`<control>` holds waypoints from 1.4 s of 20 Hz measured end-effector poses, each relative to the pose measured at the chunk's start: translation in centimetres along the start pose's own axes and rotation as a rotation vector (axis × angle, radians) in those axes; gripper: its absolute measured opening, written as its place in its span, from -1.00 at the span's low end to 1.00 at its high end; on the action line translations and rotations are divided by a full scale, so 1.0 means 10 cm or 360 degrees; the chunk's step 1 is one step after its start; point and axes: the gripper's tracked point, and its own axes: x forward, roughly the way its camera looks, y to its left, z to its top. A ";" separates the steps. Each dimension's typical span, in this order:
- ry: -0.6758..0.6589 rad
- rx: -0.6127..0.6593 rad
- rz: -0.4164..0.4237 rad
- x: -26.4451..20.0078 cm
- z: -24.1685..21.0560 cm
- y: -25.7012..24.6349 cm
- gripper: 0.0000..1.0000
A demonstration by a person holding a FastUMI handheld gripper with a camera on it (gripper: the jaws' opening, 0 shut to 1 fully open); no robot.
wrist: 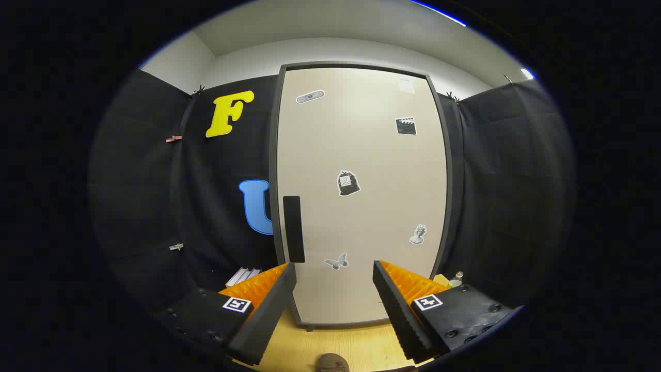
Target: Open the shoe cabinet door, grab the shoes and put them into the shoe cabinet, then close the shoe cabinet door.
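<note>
The shoe cabinet [361, 196] stands upright straight ahead, a tall beige door in a dark frame with several small stickers on it. The door is shut. A dark vertical handle [293, 229] runs along the door's left edge, just above and ahead of my left finger. My gripper [334, 305] is open, with nothing between its fingers, pointing at the lower part of the door. A brownish rounded thing [330, 362], maybe part of a shoe, peeks in on the floor below and between the fingers; too little shows to be sure.
The cabinet rests on a light wooden floor [341, 343]. Black cloth walls close in on both sides. Some white flat items [242, 276] lie to the left of the cabinet's base, and a small bottle [455, 280] stands to its right.
</note>
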 end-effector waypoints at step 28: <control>0.0001 0.0062 0.0103 0.91 -0.09 0.64 0.95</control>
